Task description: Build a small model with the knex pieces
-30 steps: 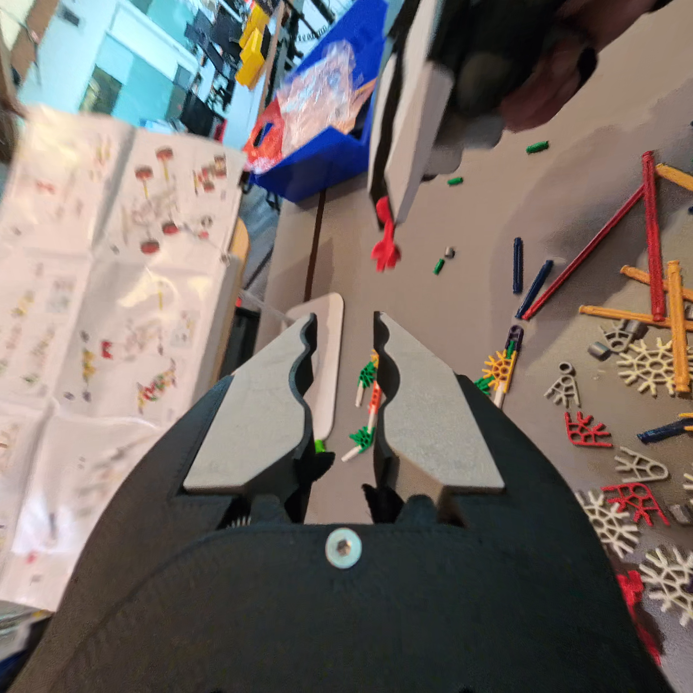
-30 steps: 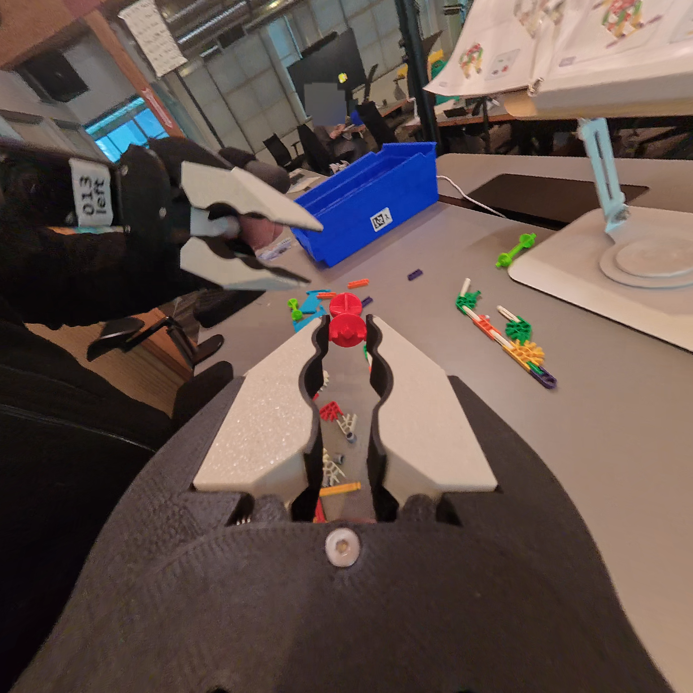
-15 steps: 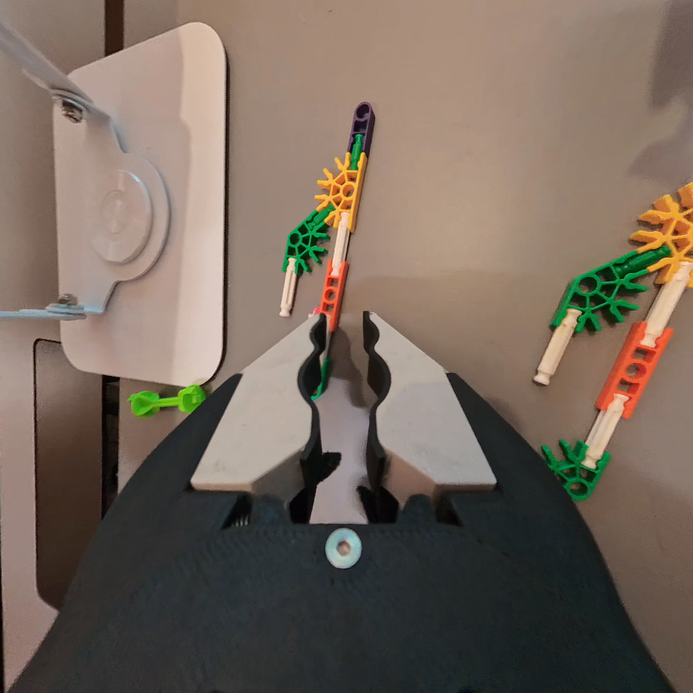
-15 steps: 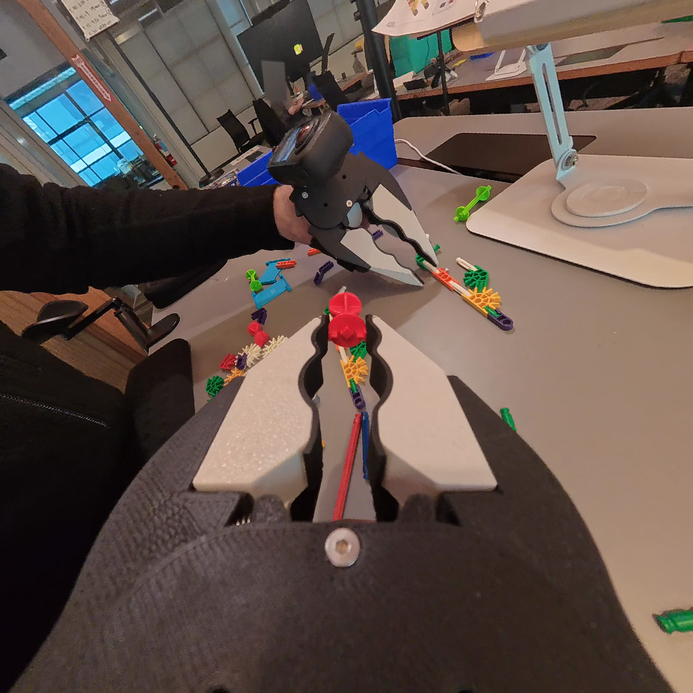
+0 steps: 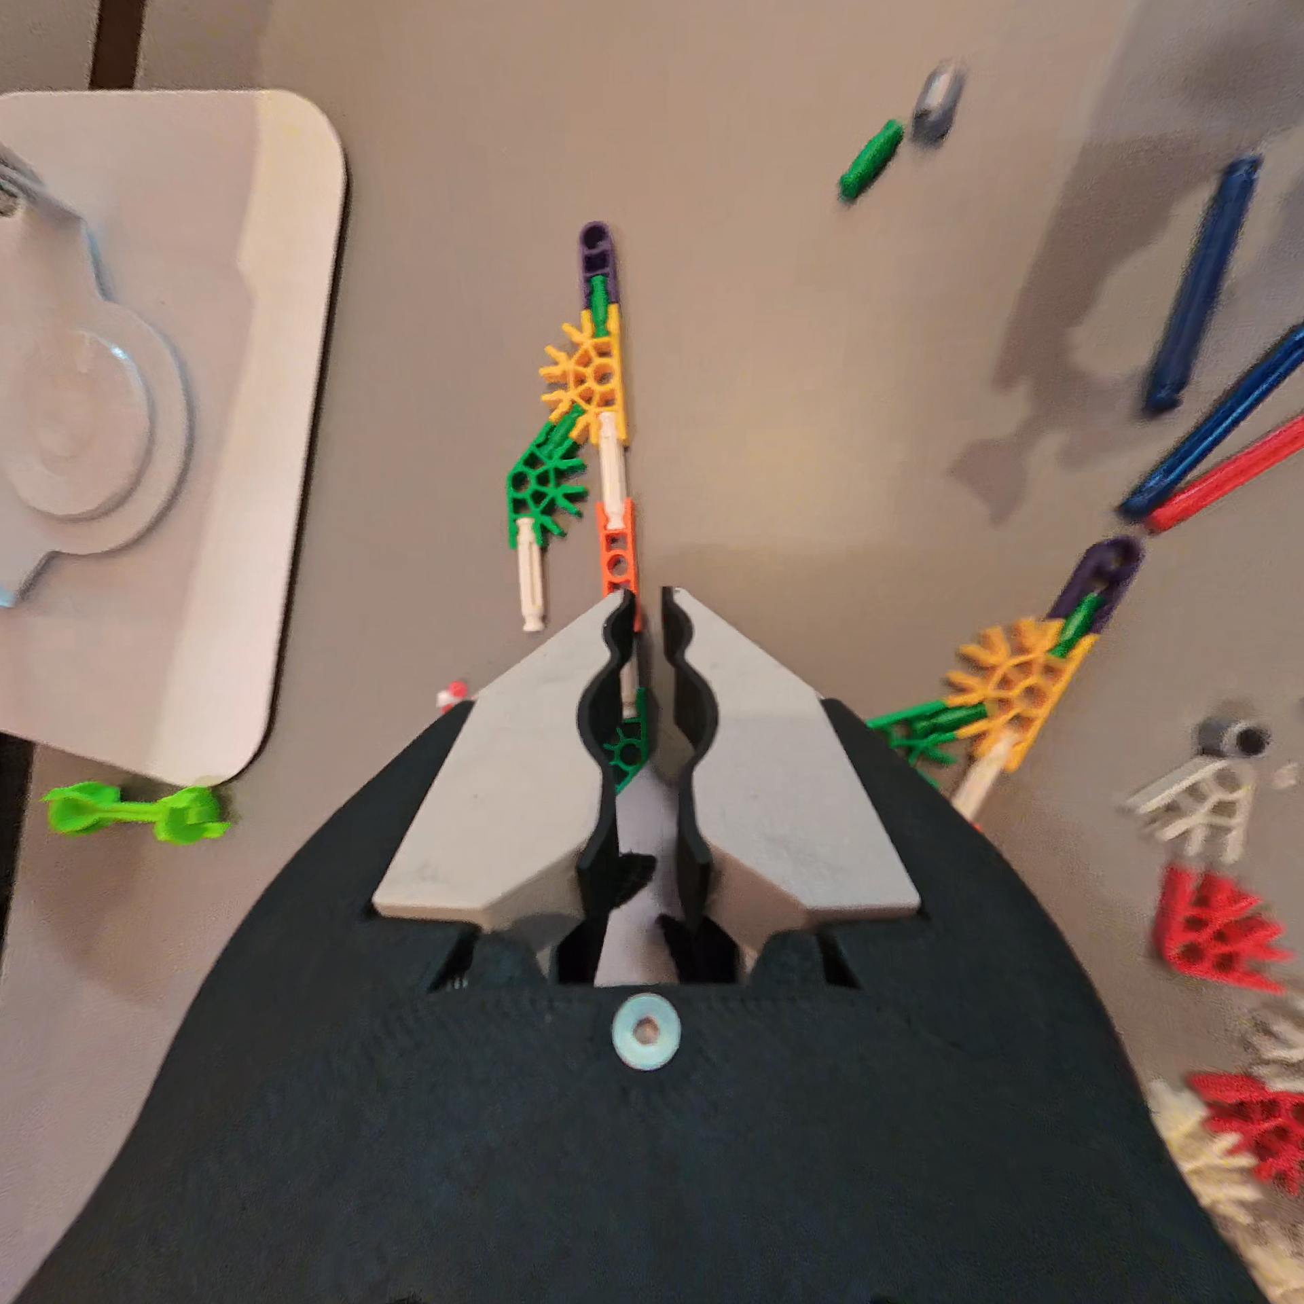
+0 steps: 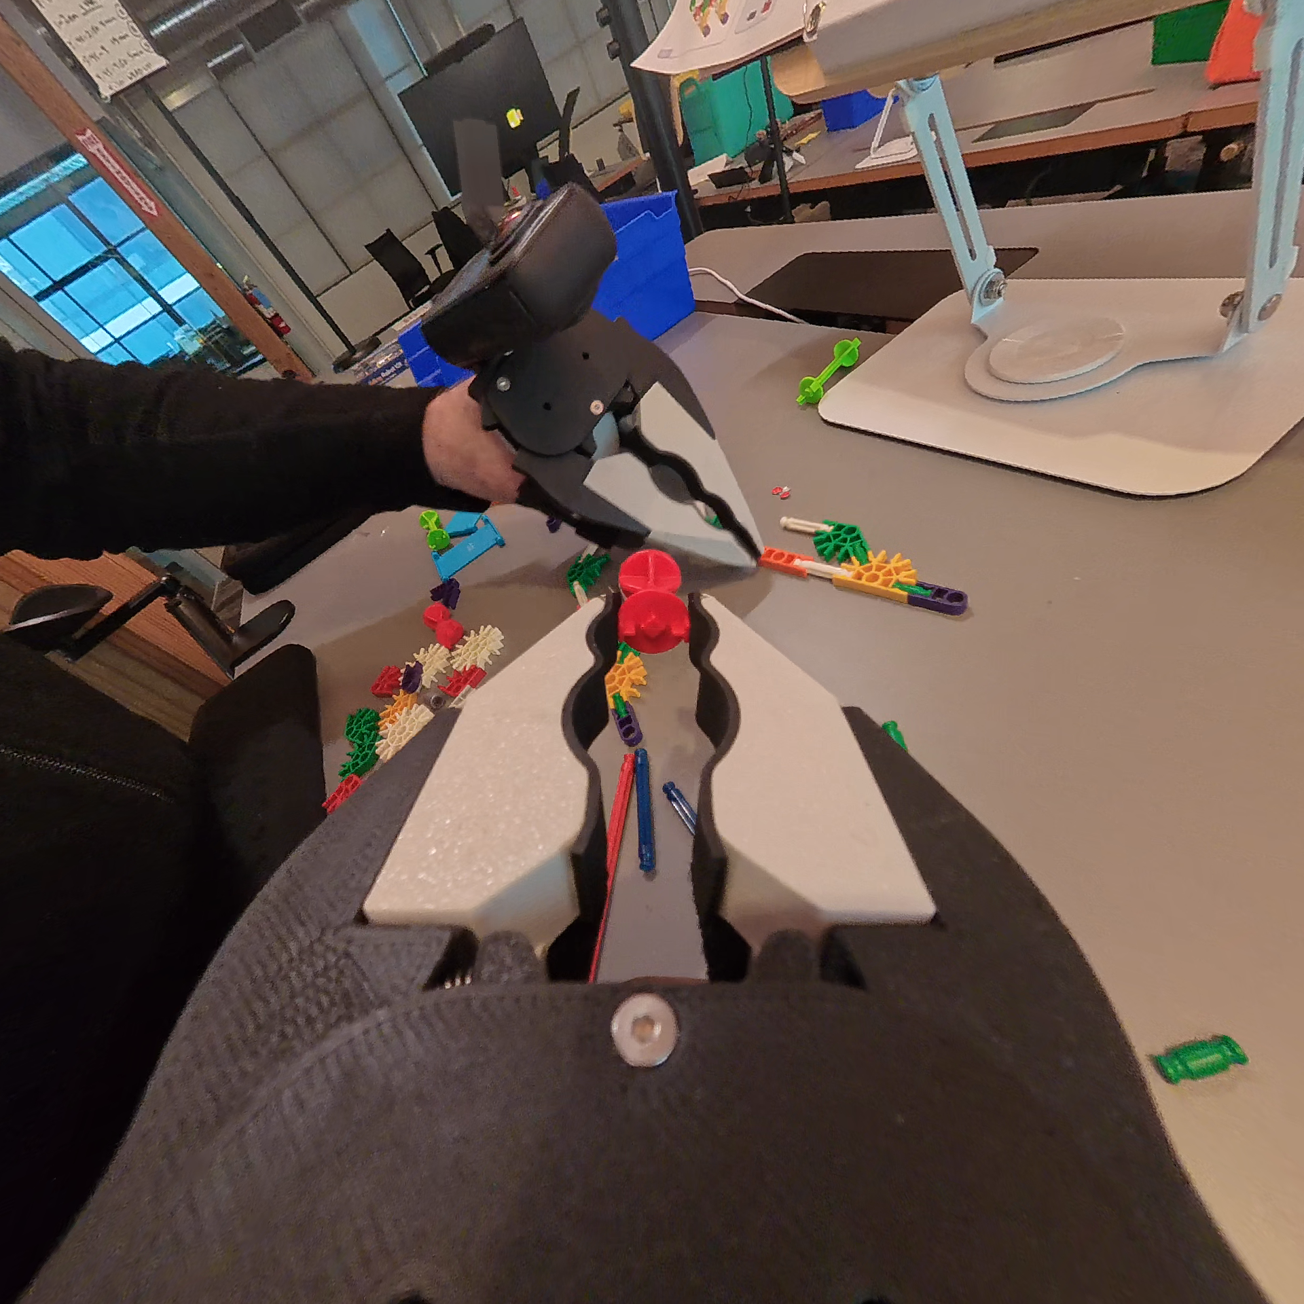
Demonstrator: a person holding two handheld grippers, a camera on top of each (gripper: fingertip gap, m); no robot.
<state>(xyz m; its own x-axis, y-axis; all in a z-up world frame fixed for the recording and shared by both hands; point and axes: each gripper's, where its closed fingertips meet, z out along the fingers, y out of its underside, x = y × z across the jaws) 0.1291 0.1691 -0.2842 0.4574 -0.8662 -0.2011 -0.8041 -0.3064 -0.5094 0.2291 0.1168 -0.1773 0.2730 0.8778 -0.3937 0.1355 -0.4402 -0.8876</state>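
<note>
We see the left gripper point(image 5: 646, 600) low over the grey table point(image 5: 811, 353), its jaws narrowed to a slim gap around the near end of a small rod-and-connector assembly point(image 5: 600, 395); the orange connector sits right at the fingertips, and a white rod and green connector show between the fingers. Whether the pads actually pinch it, we cannot tell. The rest of that assembly runs up the centre of the frame: yellow fan, green fan, purple end piece. At left lies the white stand base point(image 5: 212, 423), with a lime green piece point(image 5: 134, 811) at its lower corner. A second, similar assembly point(image 5: 1016, 677) lies at right, blue rods point(image 5: 1199, 282) at upper right.

In the right wrist view, the right gripper point(image 6: 653, 610) clamps a red spool-shaped piece point(image 6: 650, 600) at its tips, centre frame. Just beyond it we see the left gripper point(image 6: 748, 547) touching down on the assembly point(image 6: 875, 571). Loose connectors point(image 6: 423, 684) are scattered at left, a blue bin point(image 6: 649, 261) behind.
</note>
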